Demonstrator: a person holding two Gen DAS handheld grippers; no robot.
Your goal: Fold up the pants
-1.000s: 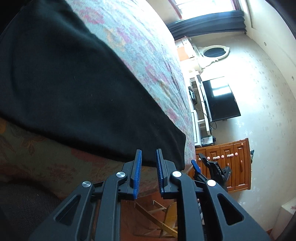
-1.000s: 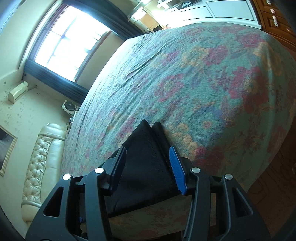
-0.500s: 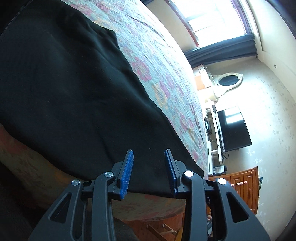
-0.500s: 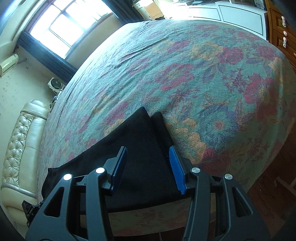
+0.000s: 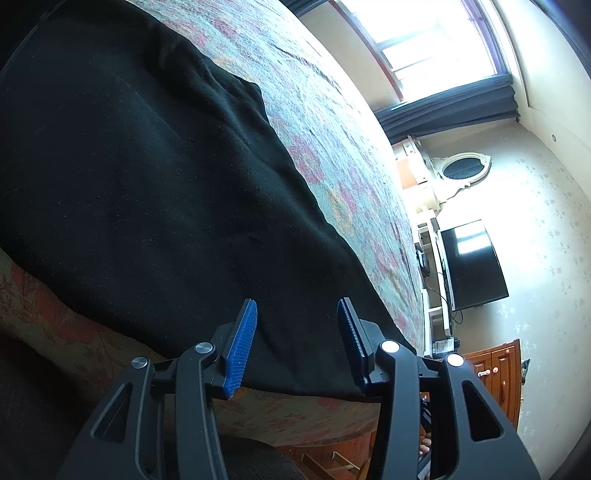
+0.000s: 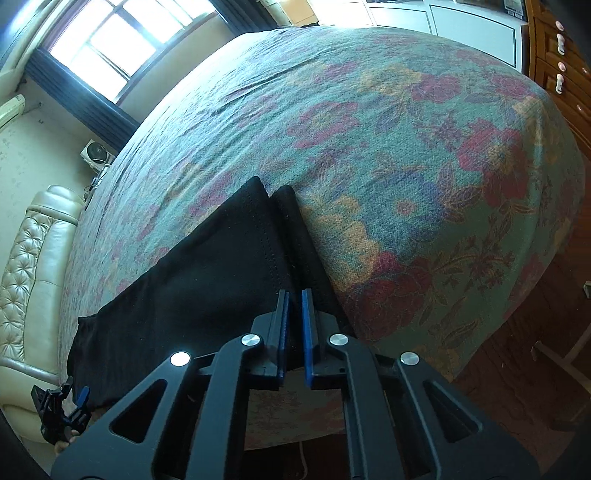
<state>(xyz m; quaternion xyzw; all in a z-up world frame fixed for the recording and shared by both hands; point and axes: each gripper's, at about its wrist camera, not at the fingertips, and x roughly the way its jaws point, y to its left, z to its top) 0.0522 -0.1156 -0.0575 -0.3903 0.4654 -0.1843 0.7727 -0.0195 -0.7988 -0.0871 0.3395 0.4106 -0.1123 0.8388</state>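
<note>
Right tool [image 6: 294, 332]: blue pads [image 6: 306, 332] drawn almost together, only a thin slit between, nipping the near edge of the black pants [image 6: 207, 280] close to the leg hems. Two hems side by side just beyond the tips, stitched line visible on the wider one, narrower one just to its right. From there, dark cloth stretching away leftward along the near edge of the bed [image 6: 369, 147], the far end bunched near the padded cream headboard [image 6: 33, 258]. Other tool seen small in the lower left corner of the right wrist view, beside that far end. Floral bedspread in teal, red and yellow under and around the cloth; window [image 6: 110, 33] with dark curtain beyond; wooden drawers [image 6: 557, 74] at the upper right; wood floor below the bed's corner.

Left tool [image 5: 295, 347]: pads [image 5: 242, 350] spread wide apart, gripping nothing, poised over the near edge of the pants [image 5: 147, 184]; whether the tips touch the cloth, impossible to tell. Black fabric filling most of the left wrist view, lying flat on the bed [image 5: 332, 155] with a few soft creases, its lower border hanging just at the mattress edge. Past it, the same flowered cover running toward the bright window [image 5: 443, 40]. Further out, an oval mirror [image 5: 463, 170] on the wall, a dark television [image 5: 472, 266] below it, and a wooden cabinet [image 5: 495, 373] with pale knobs.
</note>
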